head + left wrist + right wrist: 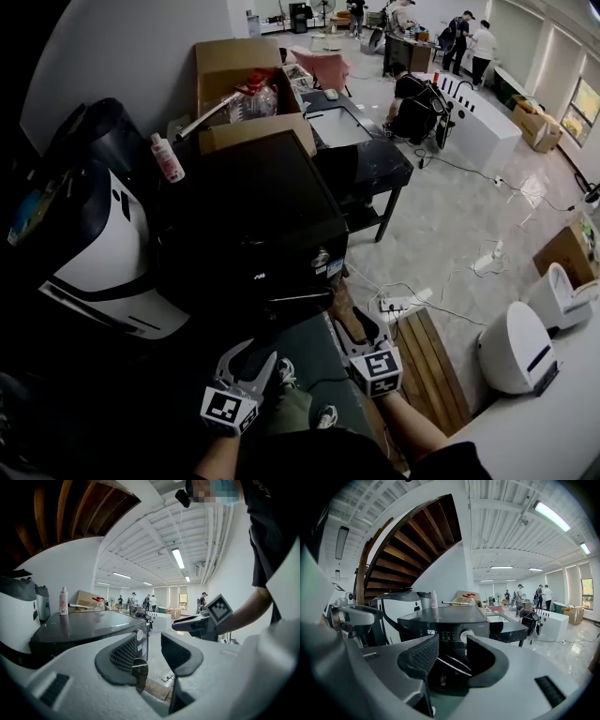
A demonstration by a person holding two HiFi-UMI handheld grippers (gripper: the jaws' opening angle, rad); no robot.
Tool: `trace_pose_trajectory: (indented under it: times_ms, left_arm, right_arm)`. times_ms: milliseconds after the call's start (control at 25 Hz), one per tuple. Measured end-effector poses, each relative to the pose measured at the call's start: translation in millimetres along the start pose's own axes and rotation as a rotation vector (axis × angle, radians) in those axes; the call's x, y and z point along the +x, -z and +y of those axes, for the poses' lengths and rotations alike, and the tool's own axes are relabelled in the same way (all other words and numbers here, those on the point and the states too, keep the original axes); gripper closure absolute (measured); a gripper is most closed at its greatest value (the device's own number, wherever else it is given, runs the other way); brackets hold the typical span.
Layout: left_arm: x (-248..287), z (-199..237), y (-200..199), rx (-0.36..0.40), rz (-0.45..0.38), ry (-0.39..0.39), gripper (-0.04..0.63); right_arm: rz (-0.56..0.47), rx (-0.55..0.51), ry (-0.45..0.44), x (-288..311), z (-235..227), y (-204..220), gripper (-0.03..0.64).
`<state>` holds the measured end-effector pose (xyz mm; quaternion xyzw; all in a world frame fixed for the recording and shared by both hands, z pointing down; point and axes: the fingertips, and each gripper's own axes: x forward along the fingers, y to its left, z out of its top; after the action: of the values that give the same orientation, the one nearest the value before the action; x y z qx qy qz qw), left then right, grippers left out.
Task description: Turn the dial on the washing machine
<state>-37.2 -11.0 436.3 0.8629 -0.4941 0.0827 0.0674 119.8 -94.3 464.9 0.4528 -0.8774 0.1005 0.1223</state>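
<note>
The black washing machine (253,220) stands in the middle of the head view. Its round silver dial (321,258) is at the right end of the front panel. My right gripper (356,328) is held in front of the machine and below the dial, apart from it. In the right gripper view the dial (466,635) shows just above the gap between the right gripper's (452,657) open jaws, beside a lit display (431,632). My left gripper (251,359) is lower left, open and holding nothing (152,658); its view shows the dial (139,635) from the side.
A white appliance (103,253) stands left of the machine. On the machine's far edge is a pink bottle (167,157), with a cardboard box (246,84) behind. A black table (361,155) is at the right. A power strip (398,303), a wooden pallet (436,361) and white units (516,347) are on the floor.
</note>
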Motion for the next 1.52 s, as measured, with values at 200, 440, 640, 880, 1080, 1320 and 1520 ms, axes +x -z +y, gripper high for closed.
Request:
trace_pose_trajectory:
  times_ms: [200, 440, 640, 880, 1080, 1320, 1520]
  left_arm:
    - [22, 24, 3, -0.007, 0.007, 0.024, 0.442]
    - [48, 43, 17, -0.016, 0.038, 0.062, 0.442]
    - [67, 54, 35, -0.031, 0.052, 0.078, 0.442]
    - [78, 61, 52, -0.058, 0.075, 0.089, 0.442]
    - [83, 63, 61, -0.070, 0.091, 0.099, 0.442]
    - [86, 63, 72, -0.077, 0.105, 0.108, 0.442]
    - [88, 62, 77, -0.080, 0.118, 0.117, 0.442]
  right_arm:
    - [-0.002, -0.020, 0.027, 42, -15, -2, 0.440]
    - [0.018, -0.017, 0.034, 90, -30, 9, 0.406]
    - [0.035, -0.045, 0.044, 134, -43, 23, 0.390]
    - [0.049, -0.059, 0.055, 173, -50, 32, 0.348]
    - [0.057, -0.158, 0.082, 193, -56, 37, 0.333]
    - [0.057, -0.262, 0.095, 206, -58, 36, 0.327]
    - [0.052, -0.302, 0.089, 213, -63, 36, 0.327]
